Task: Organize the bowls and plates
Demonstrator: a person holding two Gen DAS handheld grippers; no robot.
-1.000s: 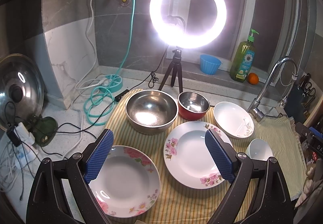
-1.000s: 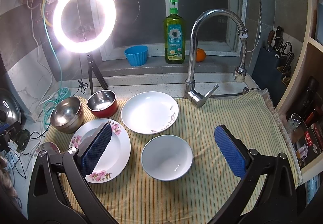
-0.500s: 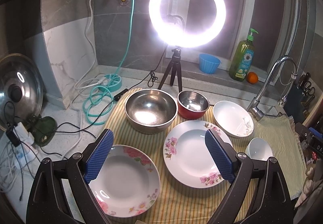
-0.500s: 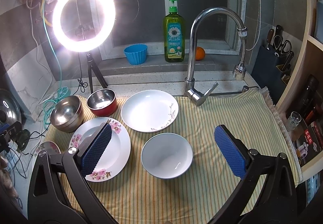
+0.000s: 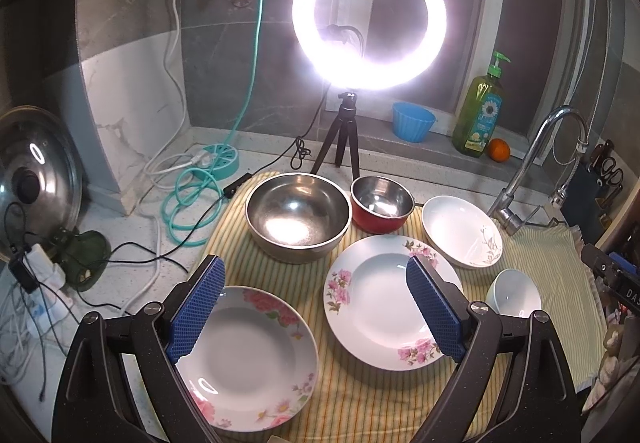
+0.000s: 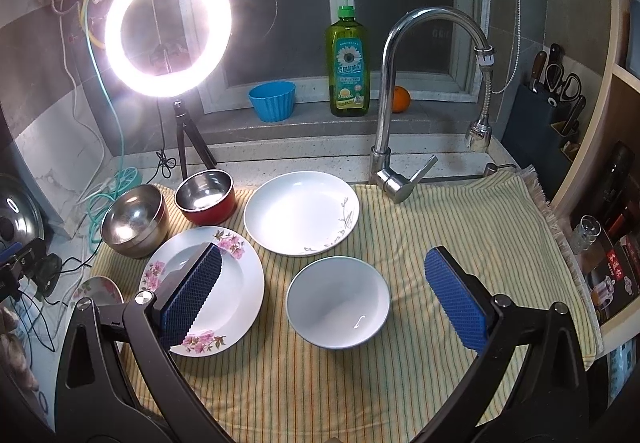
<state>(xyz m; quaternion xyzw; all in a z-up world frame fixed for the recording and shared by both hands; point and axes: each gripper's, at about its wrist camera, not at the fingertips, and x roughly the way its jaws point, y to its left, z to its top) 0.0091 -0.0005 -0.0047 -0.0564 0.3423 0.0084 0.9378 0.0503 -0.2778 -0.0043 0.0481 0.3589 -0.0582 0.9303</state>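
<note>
On a yellow striped cloth (image 5: 360,403) (image 6: 440,235) lie two pink-flowered plates (image 5: 256,355) (image 5: 380,303) (image 6: 236,283), a plain white plate with a twig print (image 5: 460,231) (image 6: 300,211), a white bowl (image 5: 514,293) (image 6: 338,303), a large steel bowl (image 5: 296,215) (image 6: 134,219) and a red steel-lined bowl (image 5: 382,203) (image 6: 206,195). My left gripper (image 5: 316,309) hangs open above the two flowered plates. The right gripper (image 6: 324,299) is open above the white bowl. Neither holds anything.
A lit ring light on a tripod (image 5: 370,17) (image 6: 168,29) stands behind the bowls. The tap (image 6: 400,91) (image 5: 532,171) rises at the back, with a green soap bottle (image 6: 347,63), a blue cup (image 6: 272,99) and an orange (image 6: 400,99) on the sill. Cables (image 5: 188,195) and a pot lid (image 5: 32,171) crowd the left; a knife block (image 6: 548,103) is at right.
Both views have drifted very slightly; the dishes sit a touch higher in each frame. Nothing was picked up or moved, and both grippers stay open.
</note>
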